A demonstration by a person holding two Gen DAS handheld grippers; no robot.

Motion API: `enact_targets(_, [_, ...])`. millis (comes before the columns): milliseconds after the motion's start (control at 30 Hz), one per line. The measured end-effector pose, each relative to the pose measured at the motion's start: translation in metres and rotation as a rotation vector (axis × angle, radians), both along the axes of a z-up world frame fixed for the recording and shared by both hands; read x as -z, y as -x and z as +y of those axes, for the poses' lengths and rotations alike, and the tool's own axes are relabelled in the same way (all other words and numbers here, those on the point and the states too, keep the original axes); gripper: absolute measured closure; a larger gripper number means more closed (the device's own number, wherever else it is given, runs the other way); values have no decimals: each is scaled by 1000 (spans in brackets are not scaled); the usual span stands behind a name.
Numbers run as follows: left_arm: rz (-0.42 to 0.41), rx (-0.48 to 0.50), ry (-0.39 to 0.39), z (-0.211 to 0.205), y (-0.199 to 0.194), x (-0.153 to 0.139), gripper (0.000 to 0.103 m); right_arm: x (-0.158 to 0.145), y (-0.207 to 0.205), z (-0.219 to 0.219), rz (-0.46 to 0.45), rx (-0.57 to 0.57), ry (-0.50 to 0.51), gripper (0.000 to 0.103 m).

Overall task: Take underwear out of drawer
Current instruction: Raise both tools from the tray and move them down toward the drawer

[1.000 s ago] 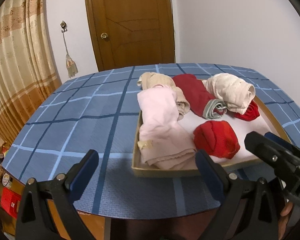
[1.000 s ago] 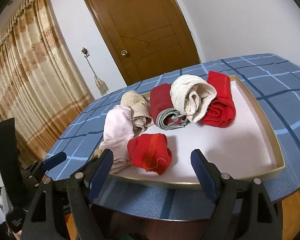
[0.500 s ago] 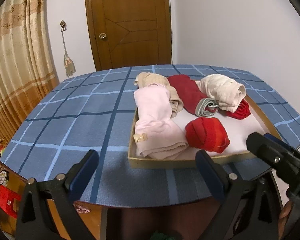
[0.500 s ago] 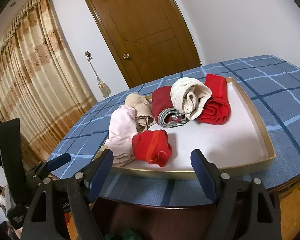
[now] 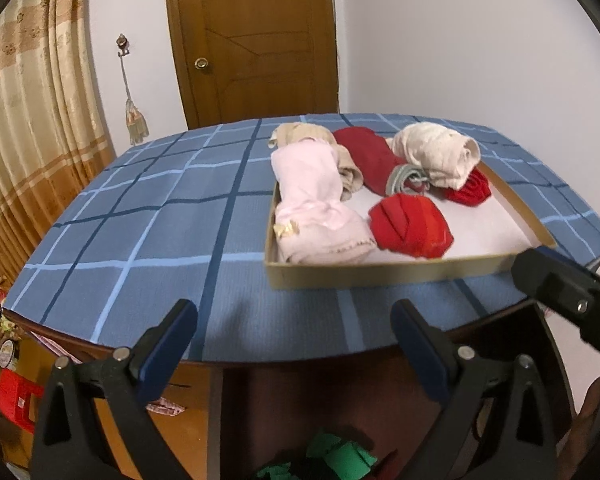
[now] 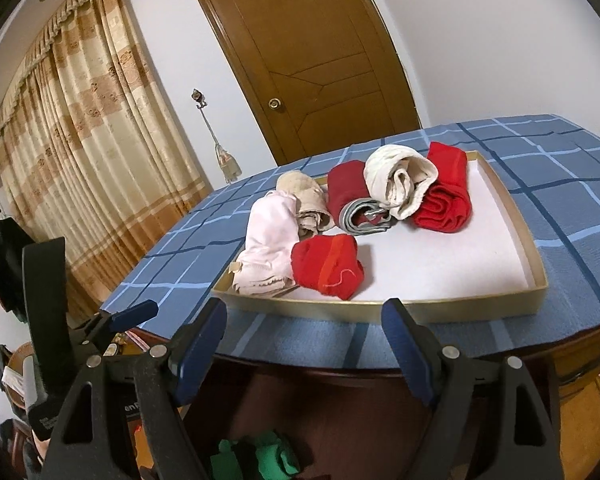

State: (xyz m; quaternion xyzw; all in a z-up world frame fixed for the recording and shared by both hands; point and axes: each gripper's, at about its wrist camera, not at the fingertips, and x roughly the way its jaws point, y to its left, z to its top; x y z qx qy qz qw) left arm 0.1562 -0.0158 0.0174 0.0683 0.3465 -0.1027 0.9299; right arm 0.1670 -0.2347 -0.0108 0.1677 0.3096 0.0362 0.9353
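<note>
1. Your left hand-held gripper (image 5: 294, 338) hangs at the near edge of the table (image 5: 148, 216), jaws spread wide and nothing between them
2. Your right hand-held gripper (image 6: 306, 342) is likewise wide open and empty, its blue pads short of the drawer's near wall
3. The drawer (image 6: 384, 310) is a shallow tan tray with a white floor, lying flat on the blue checked tablecloth (image 5: 112, 240), toward the right half of the table in the left wrist view
4. The underwear lies inside it, as rolled or folded pieces crowded into the left and far parts; the near right part of the floor is bare
5. A pale pink piece (image 5: 312, 204) runs along the left wall, with its near end close to the front corner
6. Just beside it, nearest to you, sits a bright red bundle (image 6: 326, 266), touching the pink piece in the right wrist view
7. Behind the pink piece is a beige roll (image 6: 306, 198), and next to that a dark red roll with a grey waistband (image 6: 354, 200)
8. A cream roll (image 6: 398, 180) rests against the dark red one and partly on a second bright red roll (image 6: 444, 196) at the far right
9. A brown wooden door (image 5: 256, 40) and a striped curtain (image 6: 84, 148) stand beyond the table
10. Your right gripper's black frame shows at the right edge of the left wrist view, apart from the drawer
</note>
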Motion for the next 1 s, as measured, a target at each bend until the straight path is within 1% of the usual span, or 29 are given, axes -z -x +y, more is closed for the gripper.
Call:
enact_targets(333, [42,28,-23,1,22,17,4,9,19,-3,35,-24,2,21])
enact_targets(433, [55,39,-45,1,30,25,4,11,26,0,49,-47,22,21])
enact_targets(733, [94,54,-53,5,53,44,4,24,40,21,109,-86,81,21])
enact_targets(1000, [136,39,-66,17,68,60,4,35,54,53,155,-168,129,21])
